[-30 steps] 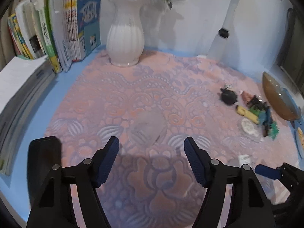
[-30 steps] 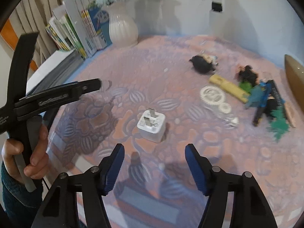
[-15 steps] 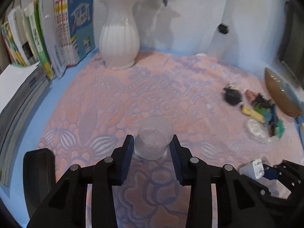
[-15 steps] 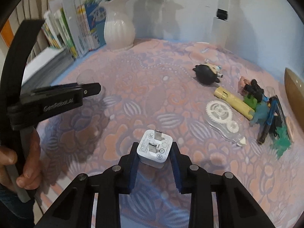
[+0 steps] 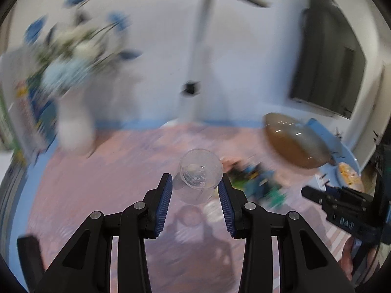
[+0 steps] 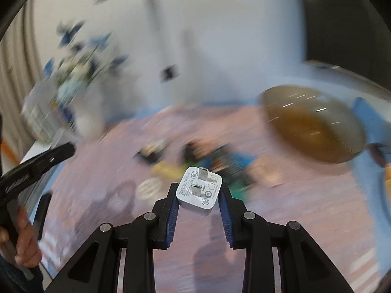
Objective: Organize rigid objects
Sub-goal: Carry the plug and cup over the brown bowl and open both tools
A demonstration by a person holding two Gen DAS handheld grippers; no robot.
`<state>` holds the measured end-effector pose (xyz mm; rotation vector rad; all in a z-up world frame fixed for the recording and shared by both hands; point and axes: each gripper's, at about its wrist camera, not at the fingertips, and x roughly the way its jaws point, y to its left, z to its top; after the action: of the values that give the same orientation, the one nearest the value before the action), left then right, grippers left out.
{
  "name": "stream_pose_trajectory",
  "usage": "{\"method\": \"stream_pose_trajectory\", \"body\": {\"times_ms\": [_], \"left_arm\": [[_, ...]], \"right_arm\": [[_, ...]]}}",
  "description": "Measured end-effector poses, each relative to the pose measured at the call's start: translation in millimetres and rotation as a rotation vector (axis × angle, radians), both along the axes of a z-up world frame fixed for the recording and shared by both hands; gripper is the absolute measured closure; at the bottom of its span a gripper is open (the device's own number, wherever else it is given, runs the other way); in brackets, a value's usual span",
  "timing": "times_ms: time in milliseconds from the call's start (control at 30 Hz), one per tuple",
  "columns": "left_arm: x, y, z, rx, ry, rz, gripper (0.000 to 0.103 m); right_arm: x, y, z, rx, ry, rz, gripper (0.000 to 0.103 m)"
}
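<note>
My left gripper (image 5: 195, 188) is shut on a clear plastic cup (image 5: 199, 173), held up above the pink patterned tablecloth (image 5: 97, 195), its mouth turned towards the camera. My right gripper (image 6: 198, 195) is shut on a white plug adapter (image 6: 199, 190), prongs up, also lifted off the cloth. A blurred heap of small items (image 6: 195, 161) lies on the cloth beyond both grippers. A brown oval bowl (image 6: 312, 127) stands at the right, seen as the bowl (image 5: 293, 141) in the left wrist view too. The right gripper's body (image 5: 342, 210) shows at the right edge of the left wrist view.
A white vase with blue and white flowers (image 5: 75, 97) and a row of books (image 5: 24, 122) stand at the back left, both blurred. A dark screen (image 5: 327, 68) hangs on the wall at the right. A hand (image 6: 22, 241) holds the left gripper's handle.
Both grippers closed, the left on the cup and the right on the adapter, then lifted them off the cloth and swung right towards the bowl. The background is now motion-blurred.
</note>
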<state>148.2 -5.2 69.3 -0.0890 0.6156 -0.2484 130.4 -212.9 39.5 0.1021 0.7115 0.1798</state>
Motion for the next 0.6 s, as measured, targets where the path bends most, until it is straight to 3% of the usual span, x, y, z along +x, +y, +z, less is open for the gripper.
{"method": "stream_pose_trajectory", "body": {"times_ms": [133, 267, 467, 600], "left_arm": [[27, -69, 35, 0.004, -0.038, -0.058, 0.068], [67, -139, 49, -0.053, 0.015, -0.164, 0.068], [118, -226, 12, -0.042, 0.142, -0.274, 0.068], [138, -246, -16, -0.074, 0.228, -0.291, 0.068]], "right_arm": [[12, -76, 28, -0.003, -0.046, -0.160, 0.072], [40, -126, 38, -0.003, -0.023, -0.238, 0.072], [84, -173, 17, 0.008, 0.081, -0.276, 0.072], [101, -184, -5, 0.015, 0.151, -0.258, 0.072]]}}
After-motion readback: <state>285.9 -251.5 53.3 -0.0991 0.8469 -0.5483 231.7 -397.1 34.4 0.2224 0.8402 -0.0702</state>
